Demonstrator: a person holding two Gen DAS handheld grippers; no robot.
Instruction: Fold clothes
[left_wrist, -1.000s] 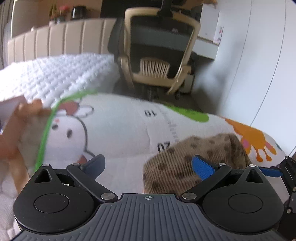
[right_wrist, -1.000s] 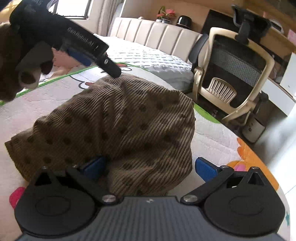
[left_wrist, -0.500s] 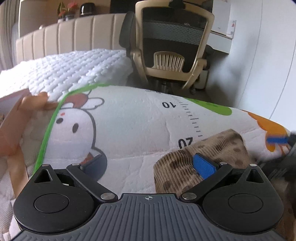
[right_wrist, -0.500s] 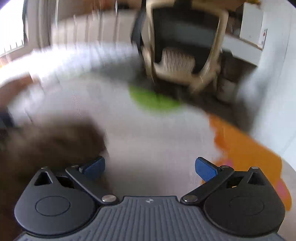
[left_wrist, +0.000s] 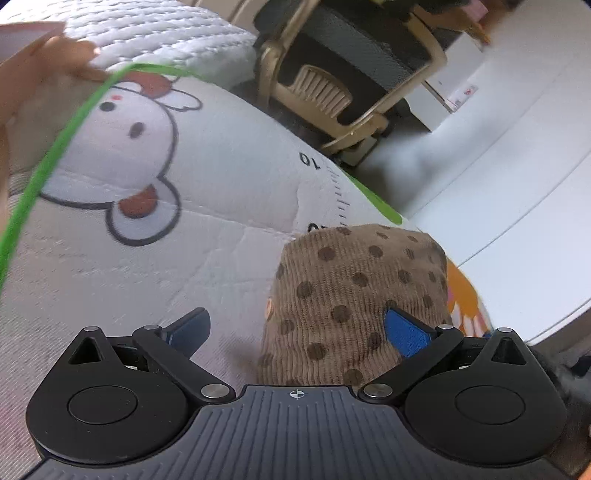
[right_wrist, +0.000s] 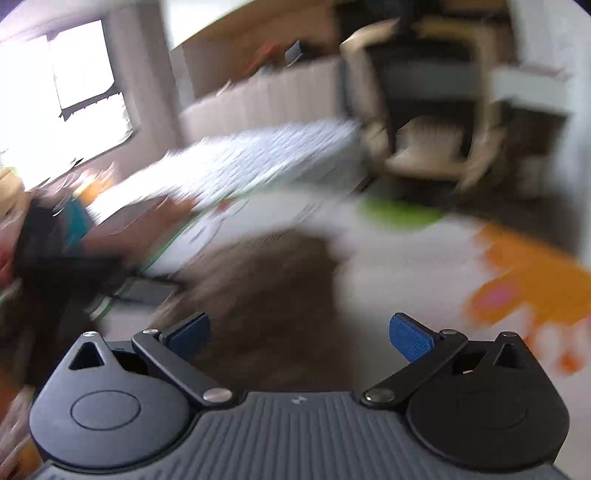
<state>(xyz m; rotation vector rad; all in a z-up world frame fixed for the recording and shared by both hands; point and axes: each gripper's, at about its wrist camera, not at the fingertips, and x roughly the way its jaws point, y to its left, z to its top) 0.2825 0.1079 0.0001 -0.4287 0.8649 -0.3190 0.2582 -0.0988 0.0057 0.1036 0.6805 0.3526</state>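
A brown corduroy garment with dark dots lies folded in a compact bundle on the white cartoon-print play mat. My left gripper is open just above the bundle's near left edge, with the right finger over the cloth and nothing between the pads. In the blurred right wrist view the garment is a brown patch ahead of my right gripper, which is open and empty.
A beige and black office chair stands beyond the mat's far edge, next to a white quilted bed. A person's hand holds the mat's far left corner. A white wall and floor lie to the right.
The left gripper has tilted and moved closer over the garment. The right gripper has pulled off the garment and is swinging fast, blurring its view. Both stay open.
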